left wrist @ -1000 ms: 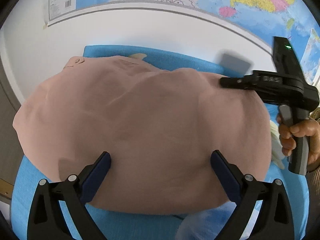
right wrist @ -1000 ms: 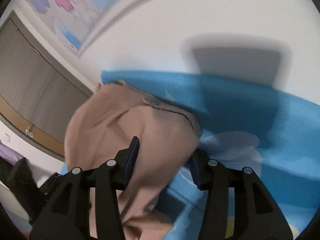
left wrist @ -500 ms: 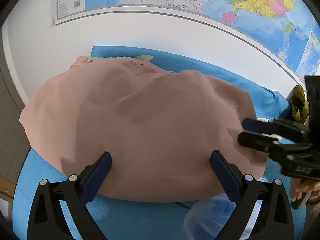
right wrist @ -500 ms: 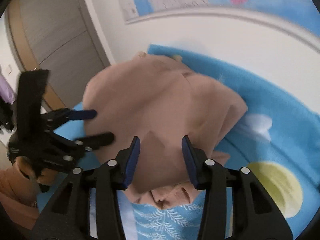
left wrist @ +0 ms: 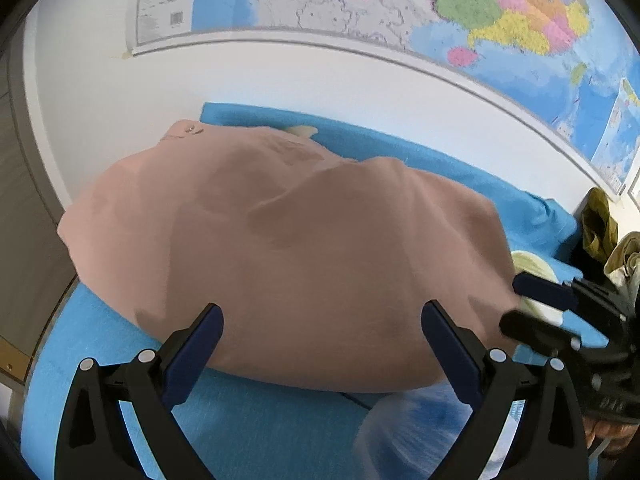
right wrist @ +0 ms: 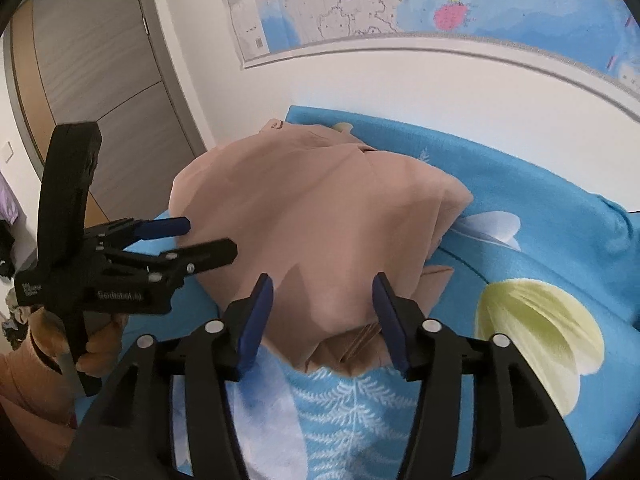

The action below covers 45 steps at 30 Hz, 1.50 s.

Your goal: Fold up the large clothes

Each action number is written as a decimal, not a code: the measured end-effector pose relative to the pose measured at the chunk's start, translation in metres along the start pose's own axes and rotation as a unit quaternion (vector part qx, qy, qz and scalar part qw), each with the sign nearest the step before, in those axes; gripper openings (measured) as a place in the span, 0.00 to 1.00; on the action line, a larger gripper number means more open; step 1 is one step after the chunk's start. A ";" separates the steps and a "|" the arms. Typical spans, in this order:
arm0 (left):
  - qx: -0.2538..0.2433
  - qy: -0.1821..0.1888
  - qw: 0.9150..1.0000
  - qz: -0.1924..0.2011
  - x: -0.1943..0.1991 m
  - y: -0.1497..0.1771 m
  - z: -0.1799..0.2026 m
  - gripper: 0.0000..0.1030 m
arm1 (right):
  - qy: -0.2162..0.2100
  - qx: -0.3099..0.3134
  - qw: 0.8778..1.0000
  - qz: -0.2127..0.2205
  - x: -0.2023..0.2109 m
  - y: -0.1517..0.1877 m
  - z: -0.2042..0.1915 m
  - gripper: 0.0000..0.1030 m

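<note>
Pink garment (left wrist: 288, 248) hides most blue sheet (left wrist: 248, 432).

The pink garment (right wrist: 320, 224) is taking up the middle of the blue bedsheet (right wrist: 540, 216), reaching its far left corner. The white wall (right wrist: 360, 80) is closing off the far side. Bare sheet is lying open on the right and along the near edge. The left gripper (right wrist: 208, 240) is hanging over the left edge, crowding that side.

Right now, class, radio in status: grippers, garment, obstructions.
Left gripper open; right gripper open, just widened. Pink garment folded on blue sheet. No obstructions.
</note>
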<state>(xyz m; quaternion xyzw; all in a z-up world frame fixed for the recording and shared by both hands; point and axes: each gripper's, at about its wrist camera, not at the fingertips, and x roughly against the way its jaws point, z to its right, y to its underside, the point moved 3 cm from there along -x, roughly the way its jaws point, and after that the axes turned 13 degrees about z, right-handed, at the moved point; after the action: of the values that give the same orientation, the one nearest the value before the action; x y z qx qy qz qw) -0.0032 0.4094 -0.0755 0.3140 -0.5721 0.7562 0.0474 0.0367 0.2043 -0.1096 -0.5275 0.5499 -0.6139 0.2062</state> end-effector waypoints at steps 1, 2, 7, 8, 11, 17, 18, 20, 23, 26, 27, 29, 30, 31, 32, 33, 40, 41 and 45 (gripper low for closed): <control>0.001 -0.002 1.000 0.005 0.003 0.000 0.000 0.93 | 0.002 0.001 1.000 0.005 0.003 0.000 -0.002 0.59; 0.001 -0.006 1.000 0.013 0.007 0.000 -0.001 0.93 | 0.003 0.004 1.000 0.009 0.006 0.001 -0.005 0.64; 0.022 -0.015 0.999 0.045 0.031 0.000 -0.007 0.93 | 0.020 0.012 0.999 0.023 0.016 0.005 -0.017 0.80; 0.024 -0.018 0.998 0.050 0.034 0.000 -0.007 0.93 | 0.019 0.011 0.999 0.025 0.018 0.006 -0.019 0.81; 0.023 -0.034 0.998 0.054 0.043 0.004 -0.007 0.93 | 0.020 0.017 0.999 0.032 0.024 0.011 -0.026 0.85; 0.014 -0.045 0.997 0.058 0.060 0.013 -0.003 0.93 | 0.026 0.018 0.998 0.051 0.038 0.017 -0.039 0.92; 0.014 -0.044 0.997 0.059 0.062 0.015 -0.003 0.93 | 0.025 0.018 0.998 0.055 0.041 0.018 -0.042 0.93; 0.008 -0.051 0.997 0.061 0.067 0.018 -0.001 0.93 | 0.027 0.018 0.998 0.060 0.046 0.021 -0.047 0.93; 0.001 -0.054 0.996 0.066 0.075 0.021 0.003 0.93 | 0.028 0.019 0.997 0.064 0.052 0.024 -0.052 0.94; -0.008 -0.062 0.996 0.071 0.082 0.024 0.006 0.93 | 0.027 0.024 0.997 0.065 0.059 0.027 -0.058 0.94; -0.008 -0.061 0.996 0.071 0.084 0.025 0.006 0.93 | 0.029 0.026 0.997 0.065 0.060 0.028 -0.059 0.94; -0.005 -0.058 0.996 0.070 0.088 0.027 0.007 0.93 | 0.032 0.027 0.997 0.069 0.064 0.030 -0.060 0.94; -0.004 -0.057 0.996 0.069 0.088 0.028 0.007 0.93 | 0.032 0.023 0.997 0.069 0.067 0.031 -0.061 0.94; -0.004 -0.057 0.996 0.070 0.090 0.029 0.007 0.93 | 0.033 0.021 0.997 0.070 0.068 0.032 -0.060 0.94; -0.004 -0.056 0.996 0.070 0.092 0.030 0.008 0.93 | 0.033 0.020 0.997 0.071 0.070 0.032 -0.060 0.94; -0.006 -0.056 0.996 0.070 0.094 0.030 0.008 0.93 | 0.033 0.019 0.997 0.073 0.072 0.033 -0.061 0.94; -0.010 -0.061 0.995 0.078 0.103 0.032 0.009 0.93 | 0.032 0.022 0.996 0.078 0.081 0.037 -0.067 0.94; -0.012 -0.062 0.995 0.078 0.104 0.033 0.009 0.93 | 0.031 0.022 0.996 0.078 0.081 0.037 -0.067 0.94; -0.020 -0.066 0.994 0.083 0.109 0.035 0.011 0.93 | 0.032 0.022 0.996 0.078 0.085 0.038 -0.070 0.94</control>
<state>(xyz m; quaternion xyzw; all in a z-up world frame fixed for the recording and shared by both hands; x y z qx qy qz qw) -0.1011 0.3560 -0.0454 0.3134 -0.6131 0.7236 -0.0475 -0.0670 0.1539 -0.0963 -0.4585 0.5823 -0.6240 0.2476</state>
